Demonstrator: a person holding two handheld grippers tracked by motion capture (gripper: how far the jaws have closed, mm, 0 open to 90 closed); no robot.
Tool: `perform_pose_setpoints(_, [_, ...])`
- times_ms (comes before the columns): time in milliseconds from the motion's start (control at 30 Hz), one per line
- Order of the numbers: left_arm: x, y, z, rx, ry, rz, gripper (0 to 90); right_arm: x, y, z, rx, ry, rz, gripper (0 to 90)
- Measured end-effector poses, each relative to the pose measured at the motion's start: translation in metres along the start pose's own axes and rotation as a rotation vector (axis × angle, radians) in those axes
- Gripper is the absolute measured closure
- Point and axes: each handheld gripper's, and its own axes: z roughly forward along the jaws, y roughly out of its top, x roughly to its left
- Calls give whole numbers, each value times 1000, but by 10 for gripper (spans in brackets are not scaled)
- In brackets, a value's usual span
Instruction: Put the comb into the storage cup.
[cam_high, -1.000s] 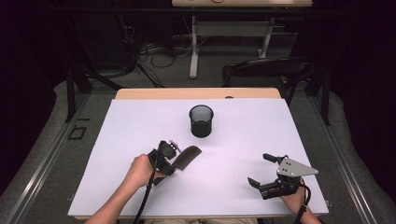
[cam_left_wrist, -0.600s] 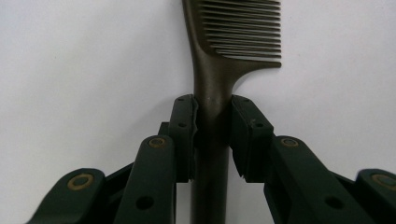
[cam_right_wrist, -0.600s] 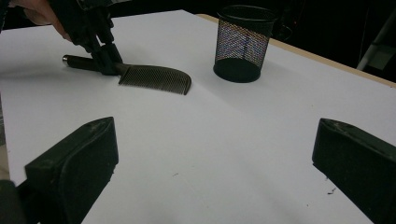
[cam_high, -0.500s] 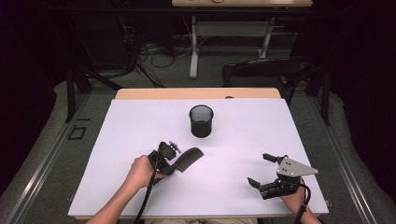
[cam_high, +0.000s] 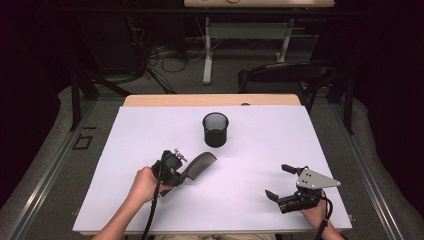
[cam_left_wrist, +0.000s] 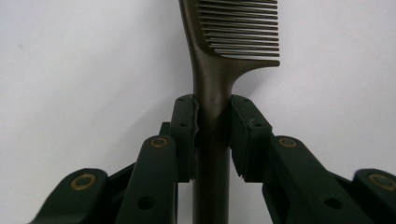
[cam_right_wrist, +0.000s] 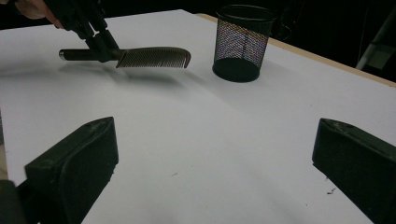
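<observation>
A dark brown comb (cam_high: 199, 164) hangs a little above the white table (cam_high: 250, 200), held by its handle. My left gripper (cam_high: 176, 172) is shut on that handle; in the left gripper view both jaws press the comb (cam_left_wrist: 212, 88) from either side, teeth pointing away. The right gripper view shows the comb (cam_right_wrist: 152, 57) lifted, with its shadow below, and the left gripper (cam_right_wrist: 100, 46) holding it. A black mesh cup (cam_high: 215, 129) stands upright behind the comb, empty as far as I can see. My right gripper (cam_high: 280, 182) rests open near the front right, nothing between its jaws.
The mesh cup (cam_right_wrist: 240, 42) stands near the table's far wooden edge (cam_high: 210, 100). Beyond the table are a dark chair (cam_high: 285, 75), desk legs and cables on the floor. White table surface lies between the two grippers.
The left gripper has carried the comb slightly right and up toward the cup. The right gripper has not moved.
</observation>
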Motion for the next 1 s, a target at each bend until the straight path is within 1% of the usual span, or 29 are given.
perform_pose_setpoints(100, [0, -3, -4, -43, 0, 2, 725, 0, 0, 1, -3, 1, 1, 0])
perform_pose_setpoints(133, [0, -3, -6, -56, 0, 8, 726, 0, 0, 1, -3, 0, 1, 0])
perform_pose_setpoints(267, [1, -6, -10, -115, -3, -1, 725, 0, 0, 1, -1, 0, 1, 0])
perform_pose_setpoints(333, [1, -7, -12, -142, -6, 3, 726, 0, 0, 0, -3, -1, 1, 0])
perform_pose_setpoints(367, [2, -8, -13, -155, -8, -2, 726, 0, 0, 1, -3, -1, 2, 0])
perform_pose_setpoints(400, [2, -8, -14, -168, -3, 2, 726, 0, 0, 1, -1, -1, 2, 0])
perform_pose_setpoints(433, [2, -9, -15, -182, -7, -1, 725, 0, -1, 1, 2, 0, 9, 0])
perform_pose_setpoints(500, [3, -11, -16, -214, -11, -7, 725, 0, -1, 0, -1, 0, 3, 0])
perform_pose_setpoints(533, [3, -12, -17, -230, -20, -2, 726, 0, 0, 0, -2, 0, 2, 0])
perform_pose_setpoints(567, [4, -13, -17, -245, -21, -10, 725, 0, 0, 0, -2, 0, 1, 0])
perform_pose_setpoints(600, [4, -14, -17, -258, -17, -6, 725, 0, -1, 0, -1, 1, 3, 0])
perform_pose_setpoints(633, [4, -16, -18, -273, -24, -4, 725, 0, -1, 0, -1, 0, 2, 0])
perform_pose_setpoints(833, [5, -20, -20, -329, -17, -9, 726, 0, 0, 0, -2, 2, 1, 0])
perform_pose_setpoints(867, [5, -20, -20, -332, -21, -14, 726, 0, 0, 0, -2, 3, 1, 0])
perform_pose_setpoints(1000, [6, -22, -19, -358, -9, -16, 725, 0, -1, 0, 2, 3, 6, 0])
